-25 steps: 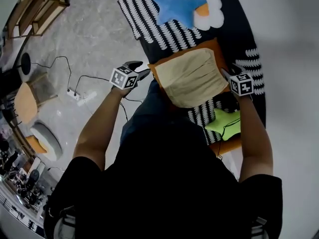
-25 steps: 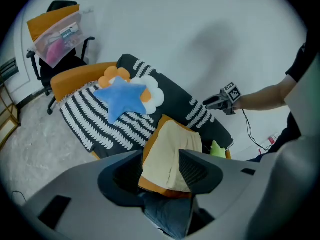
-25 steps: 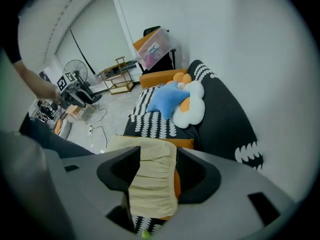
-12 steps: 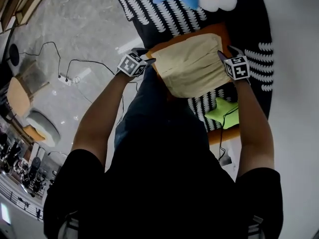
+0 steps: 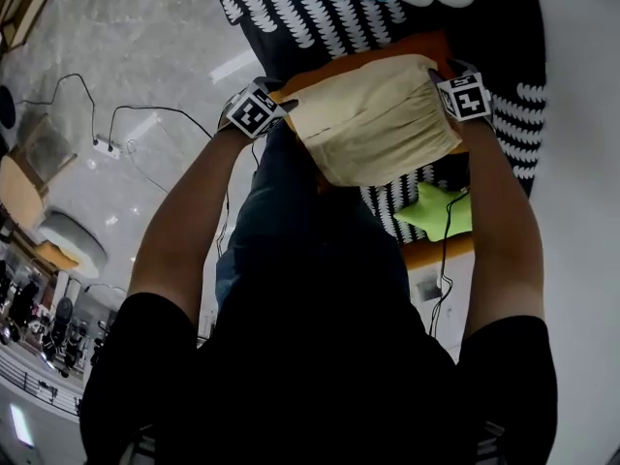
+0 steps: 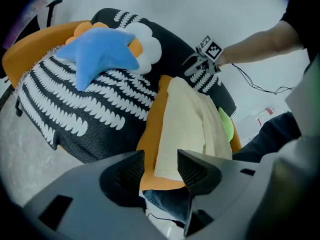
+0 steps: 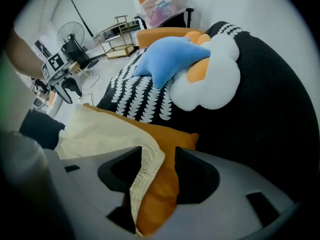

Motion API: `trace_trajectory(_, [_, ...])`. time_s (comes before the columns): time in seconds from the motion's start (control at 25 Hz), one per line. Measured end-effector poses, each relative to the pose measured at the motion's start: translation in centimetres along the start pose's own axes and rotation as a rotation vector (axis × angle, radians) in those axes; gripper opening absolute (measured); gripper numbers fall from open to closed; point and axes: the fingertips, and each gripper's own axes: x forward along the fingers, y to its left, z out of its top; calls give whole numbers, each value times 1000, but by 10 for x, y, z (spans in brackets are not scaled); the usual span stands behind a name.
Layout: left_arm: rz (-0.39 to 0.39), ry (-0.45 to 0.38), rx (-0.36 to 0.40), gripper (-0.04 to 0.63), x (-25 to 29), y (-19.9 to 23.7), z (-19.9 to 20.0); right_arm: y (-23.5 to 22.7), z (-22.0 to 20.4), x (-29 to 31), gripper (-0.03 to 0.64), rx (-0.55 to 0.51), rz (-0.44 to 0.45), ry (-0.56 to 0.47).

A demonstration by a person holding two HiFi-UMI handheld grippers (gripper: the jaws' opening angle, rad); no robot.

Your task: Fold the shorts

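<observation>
**On the orange cushion, two grippers frame the shorts**

On the black-and-white patterned sofa (image 5: 320,17) in front of the person, the cream shorts (image 5: 373,114) lie spread flat across an orange cushion (image 6: 149,134). That cushion seems to serve as a raised pad to fold on. The left gripper (image 6: 161,156) stands at one end of the cloth and the right gripper (image 7: 159,156) at the other, so each can take an end of its own.

Both point down at the fabric. The left one's jaws have just been closing a little but stand apart, with a lower corner of the shorts in the gap and no pad pressing on it. The right one's jaws have also been narrowing and are apart too. The ribbed waistband edge and a bit of cushion sit between them, not yet pinched.

I'd say the fold hasn't begun, and that taking hold at both ends comes first. The right side could catch the cushion along with the cloth
</observation>
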Motion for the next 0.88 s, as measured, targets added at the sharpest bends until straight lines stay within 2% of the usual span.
trace_trajectory(0.12, [9, 14, 23, 212, 12, 3, -6, -7, 1, 11, 209, -51, 2, 64])
trace_trajectory(0.28, [-7, 50, 43, 190, 28, -7, -12, -9, -4, 17, 202, -121, 51, 147])
trace_trajectory(0.48, [-20, 82, 24, 160, 36, -6, -19, 8, -8, 30, 201, -321, 123, 246])
trace_trajectory(0.6, [-30, 102, 33, 134, 44, -3, -23, 12, 0, 43, 170, -433, 120, 262])
trace_trajectory(0.72, [-41, 117, 63, 107, 42, -4, -18, 10, -6, 43, 126, -436, 142, 300])
trace_trajectory(0.8, [-43, 124, 91, 85, 37, -6, -17, 11, -15, 38, 69, -425, 162, 326])
trace_trajectory(0.88, [-40, 126, 118, 65, 30, -5, -15, 7, -14, 33, 60, -425, 160, 322])
